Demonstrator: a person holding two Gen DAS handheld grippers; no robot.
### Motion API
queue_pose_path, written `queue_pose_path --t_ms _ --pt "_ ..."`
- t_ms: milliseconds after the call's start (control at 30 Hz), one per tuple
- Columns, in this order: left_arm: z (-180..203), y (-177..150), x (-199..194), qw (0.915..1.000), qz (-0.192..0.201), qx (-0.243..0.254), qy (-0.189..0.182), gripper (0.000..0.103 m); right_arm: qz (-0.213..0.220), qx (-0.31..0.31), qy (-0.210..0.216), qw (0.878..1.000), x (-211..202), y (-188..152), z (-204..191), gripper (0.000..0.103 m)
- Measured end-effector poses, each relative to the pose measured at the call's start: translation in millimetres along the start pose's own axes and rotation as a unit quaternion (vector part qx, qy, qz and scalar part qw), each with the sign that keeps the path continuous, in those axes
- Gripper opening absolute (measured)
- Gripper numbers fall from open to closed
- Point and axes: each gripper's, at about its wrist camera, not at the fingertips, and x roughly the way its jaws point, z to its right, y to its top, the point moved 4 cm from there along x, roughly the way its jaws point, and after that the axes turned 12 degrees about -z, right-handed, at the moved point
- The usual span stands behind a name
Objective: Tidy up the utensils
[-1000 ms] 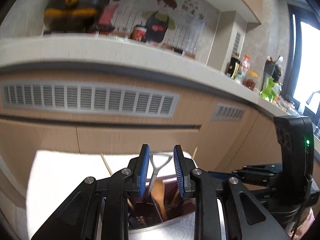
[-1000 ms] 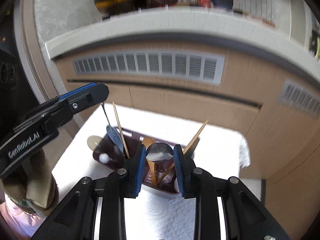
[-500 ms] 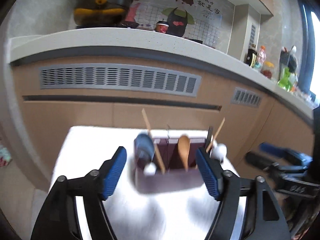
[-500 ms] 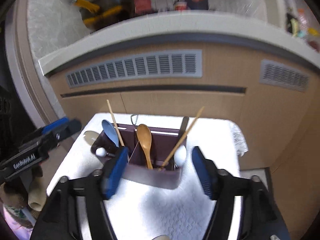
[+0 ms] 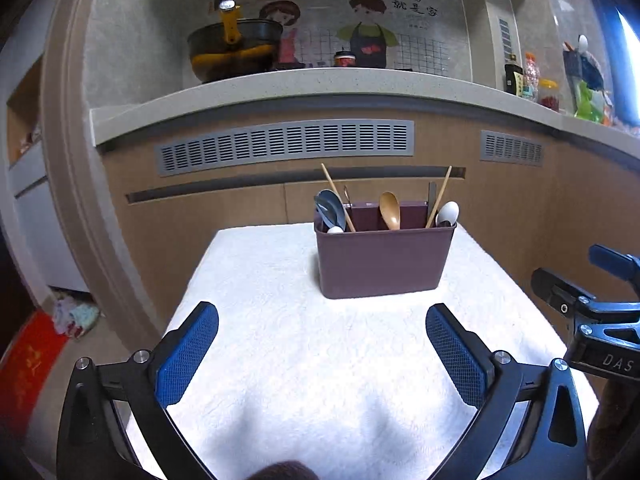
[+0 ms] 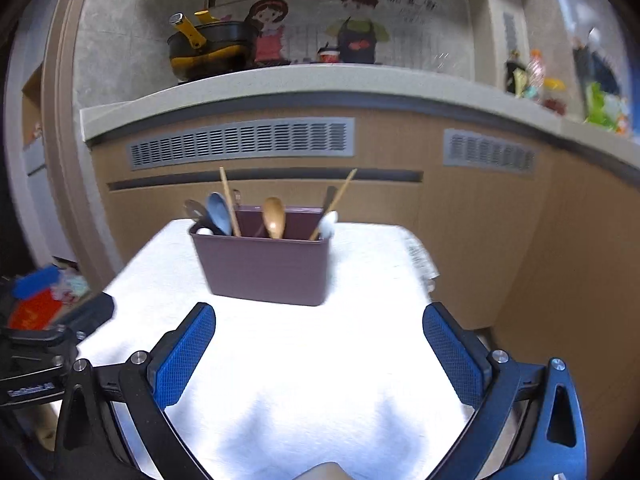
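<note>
A maroon utensil holder [image 5: 384, 260] stands upright on the white-covered table, ahead of both grippers. It holds a wooden spoon [image 5: 390, 210], a blue spoon [image 5: 330, 210], a white spoon [image 5: 448, 213] and two chopsticks [image 5: 338, 196] leaning outward. My left gripper [image 5: 322, 314] is a short way in front of it, jaws opening wide with only cloth between them. In the right wrist view the holder [image 6: 262, 270] sits left of centre. My right gripper [image 6: 319, 312] is likewise drawn back from it, jaws opening, nothing between the pads.
A white towel [image 5: 280, 340] covers the small table. Wooden cabinet fronts with grey vents [image 5: 286, 146] rise right behind it, under a counter with a black pot [image 5: 232, 52]. The right gripper's fingers [image 5: 556, 290] show at the right edge. Red and pale items [image 5: 36, 356] lie on the floor at left.
Both grippers pulled back from the holder, where their nearly shut jaws hung over the utensils. Both have opened wide and now sit lower; the holder appears farther off.
</note>
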Motion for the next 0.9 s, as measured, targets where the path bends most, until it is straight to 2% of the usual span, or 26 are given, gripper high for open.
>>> queue_pose_path --t_ms 100,333,900 --pt "5.3 -5.1 -0.7 0.9997 -0.014 -0.003 -0.021 0.103 -0.002 -0.001 -0.005 1.0 -2.2 -6.1 1.6 0.103" --pt "1.1 -0.5 -5.5 0.9996 -0.015 -0.017 -0.019 0.103 -0.013 0.008 -0.008 1.0 -4.0 -19.9 7.9 0.103" --pt "2.3 -2.1 -4.0 0.9989 -0.029 -0.02 -0.032 0.103 -0.008 -0.003 -0.009 1.0 -7.1 -20.8 5.5 0.103"
